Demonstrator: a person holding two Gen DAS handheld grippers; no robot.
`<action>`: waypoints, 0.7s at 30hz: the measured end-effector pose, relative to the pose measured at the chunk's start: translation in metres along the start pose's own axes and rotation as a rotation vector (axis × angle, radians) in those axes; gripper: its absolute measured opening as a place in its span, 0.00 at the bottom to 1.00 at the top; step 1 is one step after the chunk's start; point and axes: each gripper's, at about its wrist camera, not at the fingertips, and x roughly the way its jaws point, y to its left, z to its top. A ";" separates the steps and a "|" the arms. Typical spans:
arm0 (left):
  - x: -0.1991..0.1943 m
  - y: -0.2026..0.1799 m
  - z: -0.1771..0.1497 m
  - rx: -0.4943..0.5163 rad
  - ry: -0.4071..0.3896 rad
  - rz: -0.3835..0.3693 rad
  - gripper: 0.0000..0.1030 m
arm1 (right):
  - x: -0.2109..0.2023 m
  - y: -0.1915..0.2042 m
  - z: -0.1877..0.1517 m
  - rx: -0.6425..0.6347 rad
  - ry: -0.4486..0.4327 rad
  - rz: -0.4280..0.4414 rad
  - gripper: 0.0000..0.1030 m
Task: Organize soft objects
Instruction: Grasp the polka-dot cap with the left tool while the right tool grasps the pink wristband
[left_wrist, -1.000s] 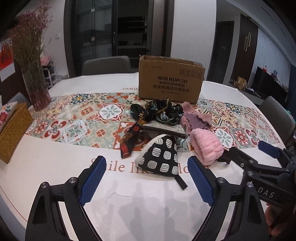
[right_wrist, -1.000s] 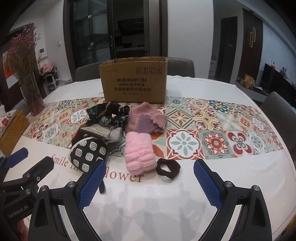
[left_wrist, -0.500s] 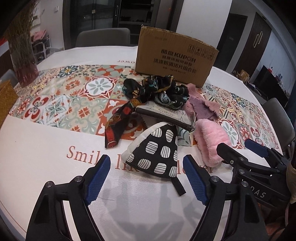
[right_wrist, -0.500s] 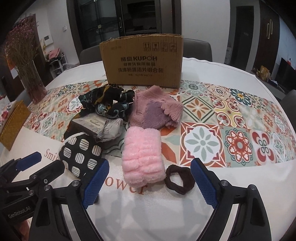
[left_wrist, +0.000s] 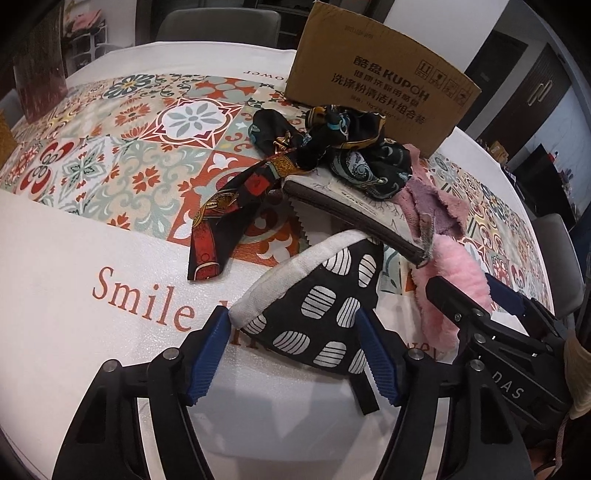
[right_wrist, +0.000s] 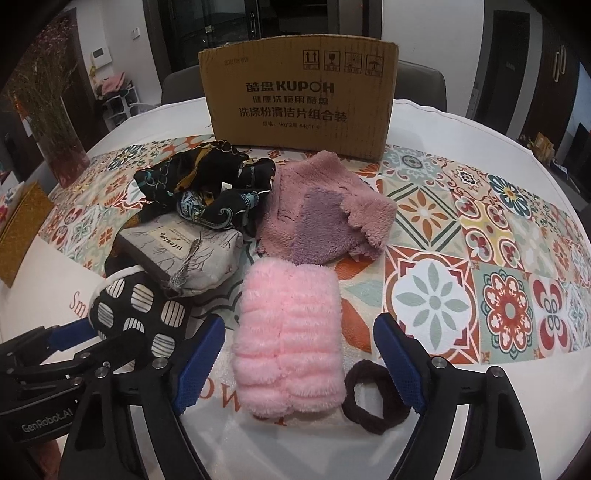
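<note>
A black pouch with white spots (left_wrist: 321, 314) lies on the table between the fingers of my open left gripper (left_wrist: 295, 347); the pads sit at its two sides. It also shows in the right wrist view (right_wrist: 136, 310). My open right gripper (right_wrist: 301, 360) straddles a fluffy pink roll (right_wrist: 288, 339). A dark hair band (right_wrist: 373, 391) lies beside the roll, by the right finger. Behind are a mauve plush cloth (right_wrist: 325, 218), a grey zip pouch (right_wrist: 181, 254) and a dark patterned scarf (right_wrist: 210, 188).
A brown cardboard box (right_wrist: 299, 99) stands upright behind the pile on the patterned table runner (right_wrist: 480, 236). A vase of dried flowers (right_wrist: 55, 122) and a woven basket (right_wrist: 18, 229) stand at the far left. Chairs ring the round table.
Both grippers have moved forward and down toward the pile. The left one has narrowed around the spotted pouch; the right one now straddles the pink roll.
</note>
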 end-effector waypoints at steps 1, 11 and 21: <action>0.001 0.001 0.001 -0.004 0.000 -0.003 0.65 | 0.003 0.000 0.001 0.001 0.006 0.001 0.78; 0.000 0.005 0.003 -0.007 -0.048 -0.041 0.43 | 0.012 0.003 -0.001 0.020 0.047 0.027 0.48; -0.013 0.011 -0.004 0.003 -0.124 -0.104 0.33 | -0.002 0.012 -0.009 0.036 0.042 0.014 0.46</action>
